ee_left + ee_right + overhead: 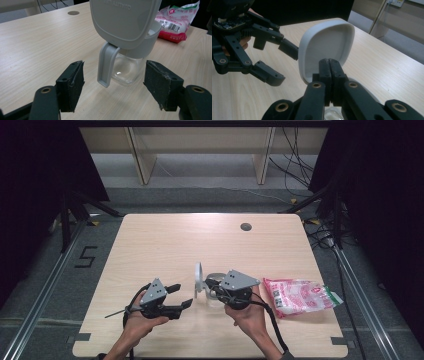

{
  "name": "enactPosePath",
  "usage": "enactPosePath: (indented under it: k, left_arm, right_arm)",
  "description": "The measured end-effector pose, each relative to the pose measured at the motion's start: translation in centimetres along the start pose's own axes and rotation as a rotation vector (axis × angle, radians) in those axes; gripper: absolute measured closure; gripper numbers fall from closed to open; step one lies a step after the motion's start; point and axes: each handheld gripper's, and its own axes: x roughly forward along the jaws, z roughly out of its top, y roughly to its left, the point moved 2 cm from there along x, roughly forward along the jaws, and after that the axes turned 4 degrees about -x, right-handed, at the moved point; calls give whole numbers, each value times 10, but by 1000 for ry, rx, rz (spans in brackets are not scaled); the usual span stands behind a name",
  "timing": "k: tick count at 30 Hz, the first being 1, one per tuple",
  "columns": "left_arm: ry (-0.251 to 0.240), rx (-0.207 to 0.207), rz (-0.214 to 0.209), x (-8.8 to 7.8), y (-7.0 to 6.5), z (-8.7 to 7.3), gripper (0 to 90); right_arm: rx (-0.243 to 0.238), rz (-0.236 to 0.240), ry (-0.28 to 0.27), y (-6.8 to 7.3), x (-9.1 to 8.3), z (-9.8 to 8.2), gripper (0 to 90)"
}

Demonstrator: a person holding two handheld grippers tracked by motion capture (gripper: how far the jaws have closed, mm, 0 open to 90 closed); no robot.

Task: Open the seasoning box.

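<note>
Glass jar [126, 68] upright on the table [165, 245], long axis vertical, hinged lid [122, 20] flipped up. Left hand-held gripper [182, 296] just left of jar, spread, nothing between (latch tab [106, 66] hanging toward it). Right hand-held gripper [329, 66] pressed together over jar, nearer. Snack bag [300, 296] right of jar.

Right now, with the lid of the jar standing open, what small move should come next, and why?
Probably bring the open left claw to the pink plastic bag: the clear glass jar has its grey hinged lid upright, and the shut right claw sits at its rim.
</note>
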Motion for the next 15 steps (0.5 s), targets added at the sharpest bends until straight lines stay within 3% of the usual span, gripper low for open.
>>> enactPosePath:
  k: [6, 8, 9, 11, 13, 14, 15]
  left_arm:
    - [2, -15, -12, 3, -2, -7, 308]
    - [10, -18, -7, 3, -3, -11, 306]
    - [10, -18, -7, 3, -3, -11, 305]
    - [13, -22, -10, 3, -3, -13, 301]
    - [11, -30, -13, 3, -4, -14, 301]
    - [14, -21, -13, 2, -3, -15, 301]
    - [15, -3, -16, 2, -2, -15, 300]
  right_arm:
    - [26, -31, 18, -9, -14, -13, 809]
    - [70, -65, 35, -17, -30, -32, 778]
    - [70, -65, 35, -17, -30, -32, 778]
    - [142, -87, 58, -22, -44, -46, 741]
    - [148, -103, 59, -24, -50, -51, 721]
    - [149, -124, 57, -26, -55, -55, 706]
    - [188, -143, 62, -26, -63, -61, 681]
